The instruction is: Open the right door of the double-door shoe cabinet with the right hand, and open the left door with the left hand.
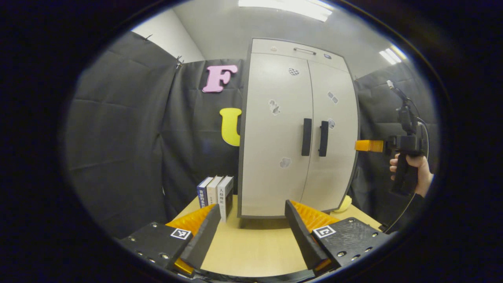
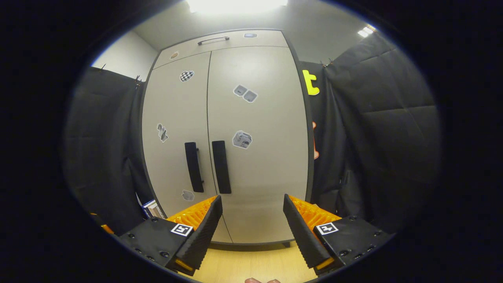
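**Both doors shut, both grippers open and empty, well short of the handles**

The left gripper (image 1: 251, 232) is being held with its jaws spread wide, nothing gripped, back over the table (image 1: 251, 251). Left of the shoe cabinet (image 1: 275, 51), three books (image 1: 215, 194) are being kept upright; writing is seen on their spines but is too small to be read. The left door (image 1: 275, 137) and its left handle (image 1: 306, 136) are being faced from a distance.

The right gripper (image 2: 251, 232) is likewise being held wide open and empty, nearer the right door (image 2: 259, 157). The right handle (image 2: 221, 167) is lying just beside the left one. Judged risk: the wrong handle being caught, or both being pinched together, because of the narrow gap. Stickers on the doors are being noted; no brand can be read.
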Available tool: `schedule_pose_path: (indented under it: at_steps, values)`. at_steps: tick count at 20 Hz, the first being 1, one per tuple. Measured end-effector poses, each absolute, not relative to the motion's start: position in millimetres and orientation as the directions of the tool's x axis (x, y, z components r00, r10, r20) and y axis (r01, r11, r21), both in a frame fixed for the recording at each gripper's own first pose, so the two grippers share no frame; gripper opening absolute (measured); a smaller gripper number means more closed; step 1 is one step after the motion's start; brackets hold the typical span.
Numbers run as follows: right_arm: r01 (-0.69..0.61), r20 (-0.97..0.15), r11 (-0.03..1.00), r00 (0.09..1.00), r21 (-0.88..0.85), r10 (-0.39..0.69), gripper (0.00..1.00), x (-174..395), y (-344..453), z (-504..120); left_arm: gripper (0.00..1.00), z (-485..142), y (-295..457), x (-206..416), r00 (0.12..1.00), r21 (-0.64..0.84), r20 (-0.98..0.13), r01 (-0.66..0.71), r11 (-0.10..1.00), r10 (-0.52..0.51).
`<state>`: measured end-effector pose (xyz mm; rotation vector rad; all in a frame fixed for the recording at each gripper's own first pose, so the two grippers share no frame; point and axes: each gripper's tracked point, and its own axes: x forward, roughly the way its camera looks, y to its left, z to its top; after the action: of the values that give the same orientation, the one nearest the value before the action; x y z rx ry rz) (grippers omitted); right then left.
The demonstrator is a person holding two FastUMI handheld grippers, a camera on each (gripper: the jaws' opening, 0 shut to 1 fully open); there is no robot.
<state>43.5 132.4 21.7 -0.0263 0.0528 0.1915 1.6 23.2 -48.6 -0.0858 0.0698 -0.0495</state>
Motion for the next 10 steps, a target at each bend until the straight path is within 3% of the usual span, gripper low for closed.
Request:
schedule_pose_path:
  at_steps: [10]
  values:
    - [-0.215,0.009,0.973,0.976,-0.085,0.216,0.98,111.8,175.9,57.5,0.96,-54.1,49.2,4.6,0.998,-0.128,-0.064,0.017,0.992,-0.025]
